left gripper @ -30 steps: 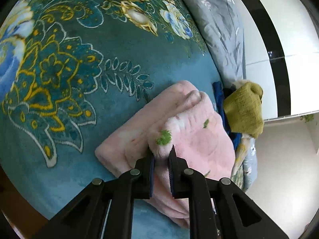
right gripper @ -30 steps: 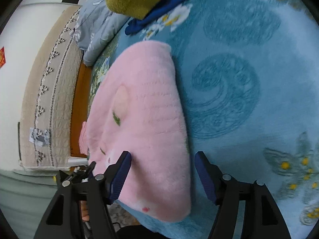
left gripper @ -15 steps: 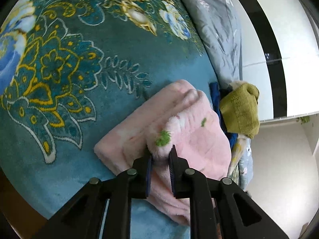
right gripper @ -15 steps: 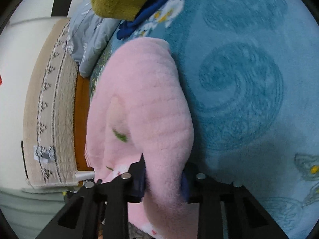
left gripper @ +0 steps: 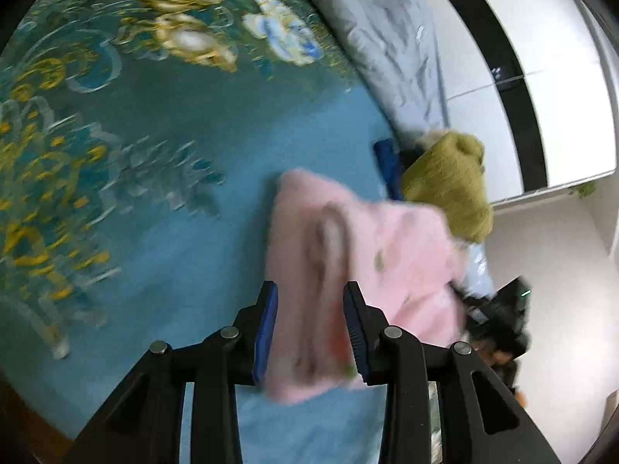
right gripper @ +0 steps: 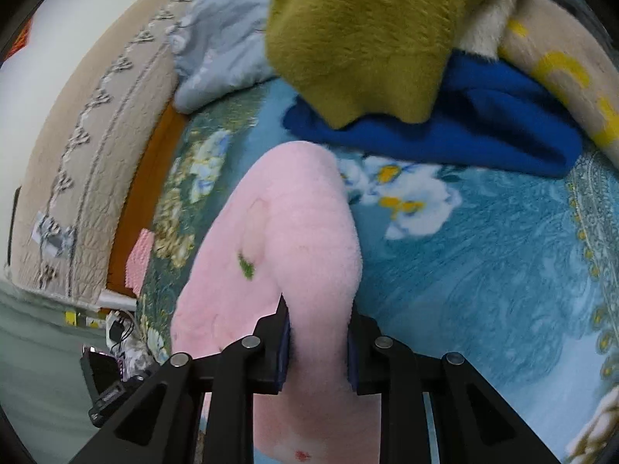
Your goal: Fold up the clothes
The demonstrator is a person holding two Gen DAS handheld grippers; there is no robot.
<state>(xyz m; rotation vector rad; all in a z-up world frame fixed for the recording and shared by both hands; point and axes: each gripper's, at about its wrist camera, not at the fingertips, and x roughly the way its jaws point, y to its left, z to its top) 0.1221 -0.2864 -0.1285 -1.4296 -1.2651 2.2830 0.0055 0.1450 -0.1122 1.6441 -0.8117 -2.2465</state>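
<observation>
A fluffy pink garment [left gripper: 387,247] lies folded on the teal flowered bedspread [left gripper: 174,212]. My left gripper [left gripper: 309,321] straddles its near edge; its jaws are opening, with the blurred pink fold still between the blue pads, which no longer pinch it. In the right wrist view my right gripper [right gripper: 317,340] is shut on a thick roll of the pink garment [right gripper: 294,224], which arches up off the bedspread [right gripper: 483,263] toward the pile of clothes.
An olive green garment [right gripper: 359,38] lies on a blue one [right gripper: 464,131] just beyond the pink one, with a beige and yellow cloth [right gripper: 561,69] beside them. Grey bedding [left gripper: 387,38] runs along the bed's far side. A padded beige headboard [right gripper: 77,135] stands at the left.
The left jaws have spread from a tight pinch on the pink fold. The right jaws closed on the garment's edge, and the right gripper moved it toward the olive and blue pile.
</observation>
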